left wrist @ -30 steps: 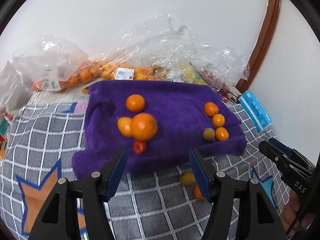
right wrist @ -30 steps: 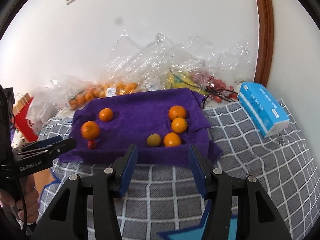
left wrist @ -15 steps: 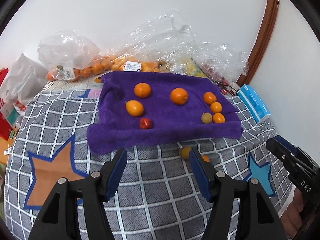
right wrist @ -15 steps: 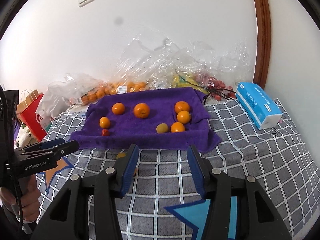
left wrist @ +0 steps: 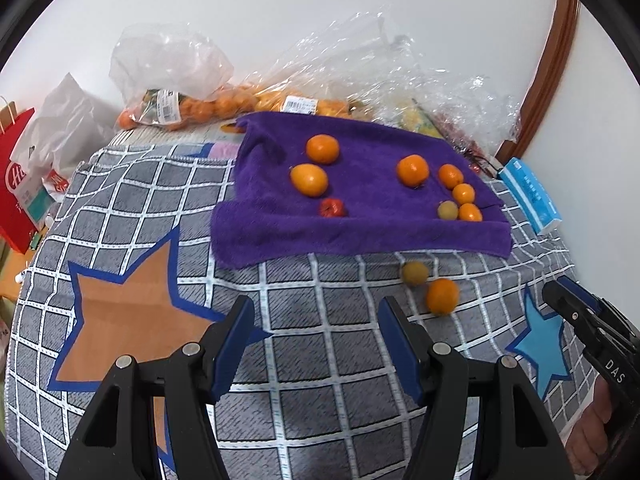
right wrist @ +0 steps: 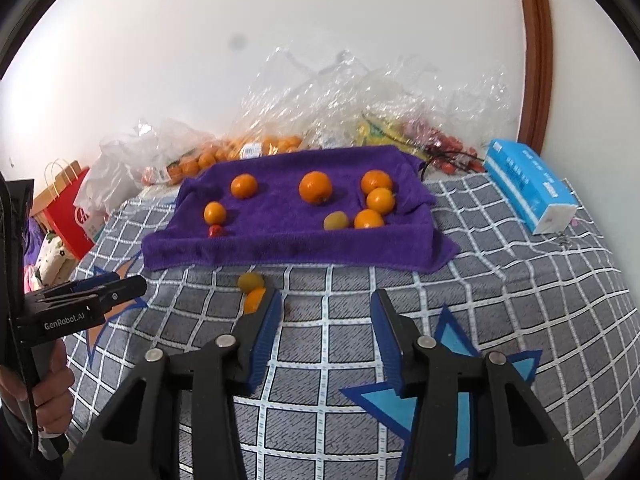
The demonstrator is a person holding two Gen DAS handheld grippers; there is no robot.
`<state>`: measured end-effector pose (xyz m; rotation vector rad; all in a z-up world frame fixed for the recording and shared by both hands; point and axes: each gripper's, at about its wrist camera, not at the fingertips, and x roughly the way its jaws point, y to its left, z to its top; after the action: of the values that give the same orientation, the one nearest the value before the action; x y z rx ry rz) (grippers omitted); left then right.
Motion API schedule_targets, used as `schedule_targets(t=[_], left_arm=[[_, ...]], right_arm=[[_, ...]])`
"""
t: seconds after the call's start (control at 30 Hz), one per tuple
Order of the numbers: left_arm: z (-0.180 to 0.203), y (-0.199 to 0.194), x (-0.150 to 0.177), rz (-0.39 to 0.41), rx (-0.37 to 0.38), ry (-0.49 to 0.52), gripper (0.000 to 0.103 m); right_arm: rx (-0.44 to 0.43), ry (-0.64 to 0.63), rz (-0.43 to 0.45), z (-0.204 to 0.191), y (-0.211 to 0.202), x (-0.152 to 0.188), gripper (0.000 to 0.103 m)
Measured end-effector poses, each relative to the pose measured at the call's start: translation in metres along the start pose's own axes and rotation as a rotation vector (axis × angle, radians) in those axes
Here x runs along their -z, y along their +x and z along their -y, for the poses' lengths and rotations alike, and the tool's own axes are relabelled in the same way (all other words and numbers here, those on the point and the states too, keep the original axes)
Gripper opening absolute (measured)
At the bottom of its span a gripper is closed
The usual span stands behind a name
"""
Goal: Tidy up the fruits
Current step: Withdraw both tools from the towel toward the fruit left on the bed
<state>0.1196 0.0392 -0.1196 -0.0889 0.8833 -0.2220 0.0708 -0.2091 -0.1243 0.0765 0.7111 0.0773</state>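
Note:
A purple towel lies on the checked cloth and holds several oranges, a small red fruit and a yellow-green fruit. A big orange sits mid-towel. In front of the towel, on the cloth, lie a yellow-green fruit and an orange. My left gripper is open and empty, short of the towel. My right gripper is open and empty; its left finger partly hides the loose orange.
Clear plastic bags of oranges and other fruit line the wall behind the towel. A blue tissue box lies at the right. A red paper bag stands off the left edge.
Both grippers have pulled back and up from the towel. The big orange that was next to the left group now lies mid-towel. The two loose fruits on the cloth are in fuller view.

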Motion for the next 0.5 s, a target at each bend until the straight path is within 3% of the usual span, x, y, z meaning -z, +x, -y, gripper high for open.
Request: schedule_targets(t=[0.3,0.5], left_arm=[[-0.022,0.017,0.002,-0.019,-0.028,-0.024,0.062],[-0.030,0.026,0.001,-0.030,-0.043,-0.029,0.062]], right_arm=[[-0.032,-0.049,-0.073,-0.024,0.041,0.008,0.033],[-0.059,-0.051,-0.099,-0.035,0.066,0.002,0.032]])
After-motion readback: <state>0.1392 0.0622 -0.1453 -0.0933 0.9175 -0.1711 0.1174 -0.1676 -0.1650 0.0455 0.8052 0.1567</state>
